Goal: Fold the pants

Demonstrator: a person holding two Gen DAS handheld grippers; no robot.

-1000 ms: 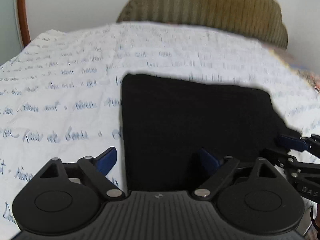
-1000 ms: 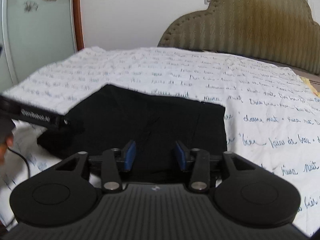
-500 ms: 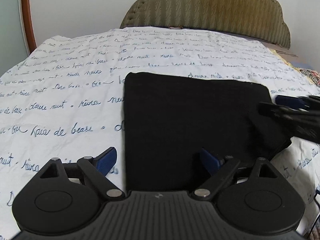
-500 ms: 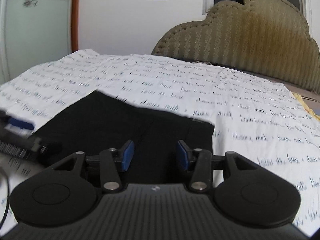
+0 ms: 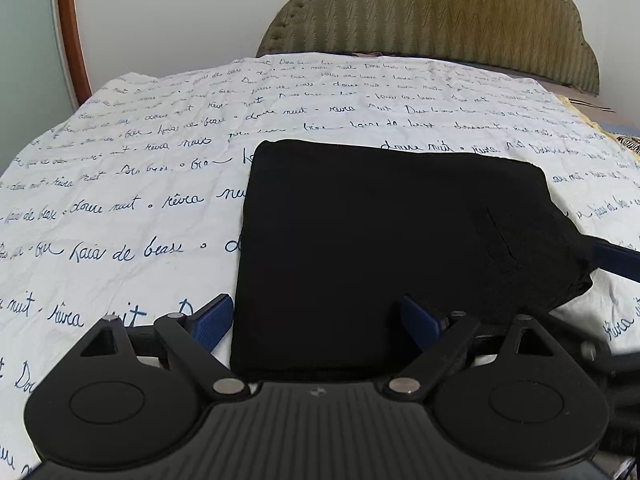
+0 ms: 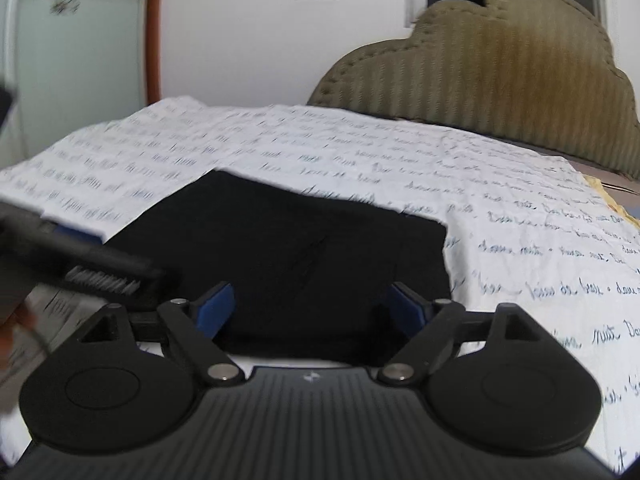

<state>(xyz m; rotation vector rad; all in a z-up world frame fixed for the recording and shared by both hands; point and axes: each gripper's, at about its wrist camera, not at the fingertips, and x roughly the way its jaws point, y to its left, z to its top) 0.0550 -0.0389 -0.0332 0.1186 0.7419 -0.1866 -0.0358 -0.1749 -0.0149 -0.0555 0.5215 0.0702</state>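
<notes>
The black pants point(image 5: 384, 240) lie folded into a flat rectangle on the bed's white sheet with blue script point(image 5: 120, 184). My left gripper point(image 5: 316, 322) is open and empty, hovering at the pants' near left corner. In the right wrist view the pants point(image 6: 304, 248) lie straight ahead, and my right gripper point(image 6: 310, 306) is open and empty just above their near edge. A blue fingertip of the right gripper point(image 5: 616, 258) shows at the right edge of the left wrist view. The left gripper shows blurred at the left of the right wrist view point(image 6: 80, 256).
A padded olive headboard point(image 5: 440, 16) stands at the far end of the bed against a white wall. A wood-framed glass door point(image 6: 80, 40) is at the left. A yellow patterned cloth point(image 6: 608, 200) shows at the bed's right edge.
My right gripper has opened wide and pulled back and up from the pants. My left gripper stays open and has risen a little. The pants lie still.
</notes>
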